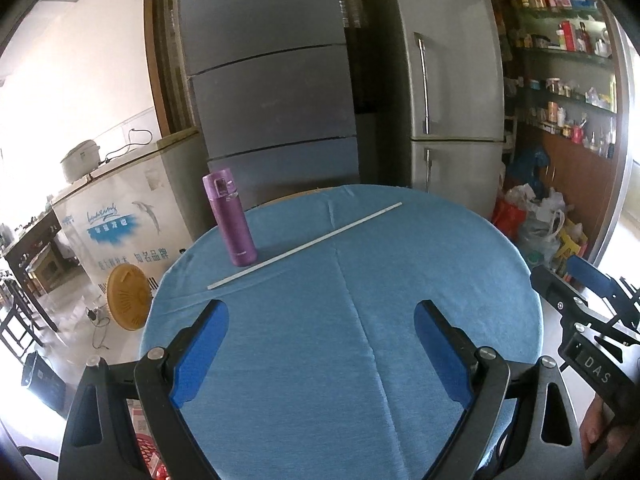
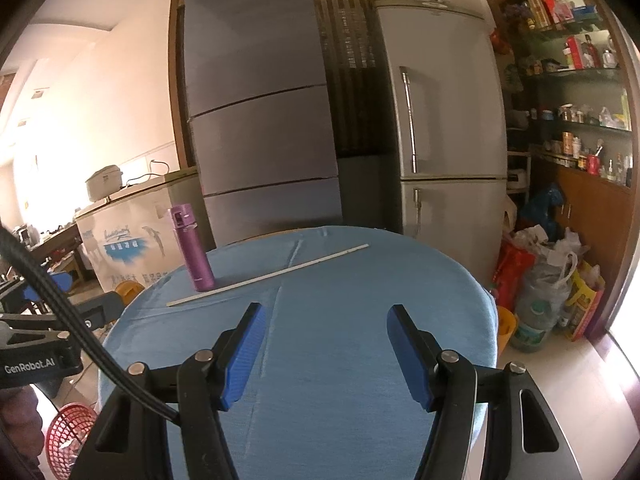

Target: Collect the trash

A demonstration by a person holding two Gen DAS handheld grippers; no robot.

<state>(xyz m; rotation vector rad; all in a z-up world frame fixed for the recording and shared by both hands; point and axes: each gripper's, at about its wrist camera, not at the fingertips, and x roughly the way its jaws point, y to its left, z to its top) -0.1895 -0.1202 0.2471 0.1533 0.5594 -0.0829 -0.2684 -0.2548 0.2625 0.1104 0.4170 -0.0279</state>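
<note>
Left wrist view: left gripper (image 1: 322,354) over the near part of the round table (image 1: 460,280) with its blue cloth, jaws wide apart, nothing between. Thin white stick (image 1: 304,246), the likely trash, flat on the cloth well ahead, running diagonally. Purple flask (image 1: 230,220) upright, just beside the stick's near-left stretch. Red basket (image 1: 150,454) low at left, beside the table, partly hidden.

Right wrist view: right gripper (image 2: 326,356) likewise over the near cloth, jaws apart, empty. Same stick (image 2: 268,276) ahead, flask (image 2: 192,250) close behind its left end. Red basket (image 2: 66,432) on the floor, lower left.

Risks, as judged: flat, thin stick likely to slip from the pads or drag the cloth into a fold; approach near the left end liable to topple the flask.
</note>
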